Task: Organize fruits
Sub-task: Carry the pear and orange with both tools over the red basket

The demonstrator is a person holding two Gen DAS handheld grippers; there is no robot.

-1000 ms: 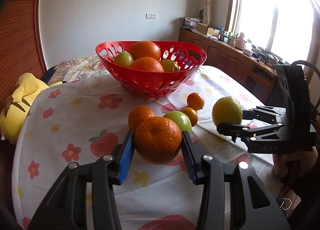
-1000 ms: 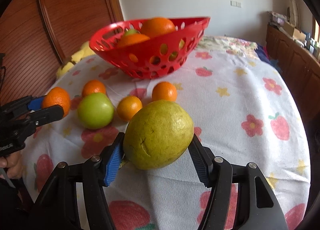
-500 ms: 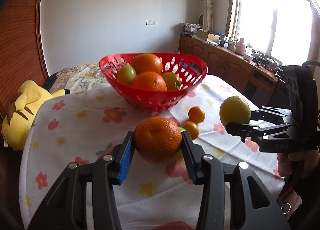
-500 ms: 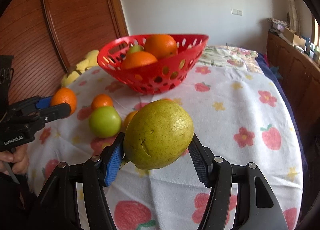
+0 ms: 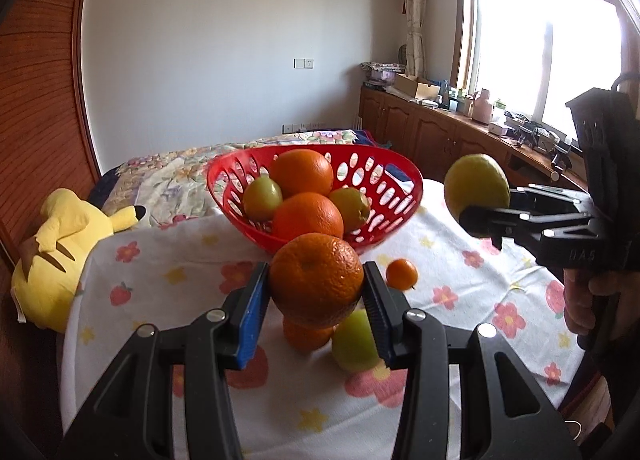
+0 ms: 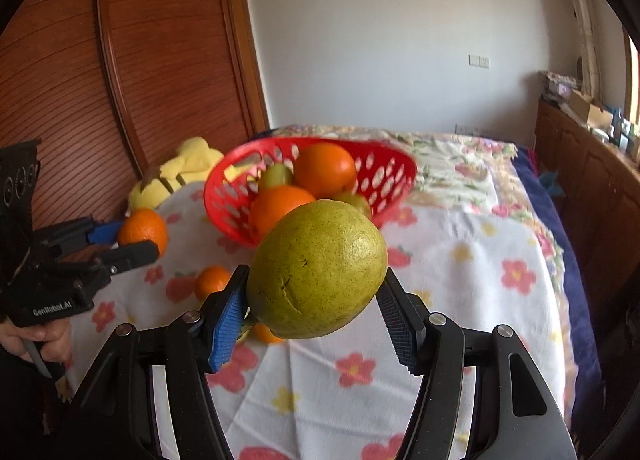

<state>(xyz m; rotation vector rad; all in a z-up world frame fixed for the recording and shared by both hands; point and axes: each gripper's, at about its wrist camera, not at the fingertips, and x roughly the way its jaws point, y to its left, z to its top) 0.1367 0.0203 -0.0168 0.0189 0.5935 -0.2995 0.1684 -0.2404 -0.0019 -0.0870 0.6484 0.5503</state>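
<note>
My left gripper (image 5: pixel 316 296) is shut on a large orange (image 5: pixel 316 278) and holds it in the air in front of the red basket (image 5: pixel 396 195). My right gripper (image 6: pixel 312 312) is shut on a yellow-green pear (image 6: pixel 318 274), also raised above the table; it shows at the right of the left wrist view (image 5: pixel 476 189). The basket (image 6: pixel 228 195) holds two oranges and green fruits. On the flowered cloth below lie a small orange (image 5: pixel 401 274), another orange (image 5: pixel 306 336) and a green apple (image 5: pixel 356 342).
A yellow plush toy (image 5: pixel 60 244) lies at the table's left edge. A bed with a flowered cover (image 6: pixel 460 155) is behind the table. Wooden cabinets (image 5: pixel 432 131) run along the right wall under the window. A wooden panel (image 6: pixel 120 79) stands at the left.
Both grippers have risen with their fruit and moved closer to the basket. The loose fruit on the cloth now sits lower in both views.
</note>
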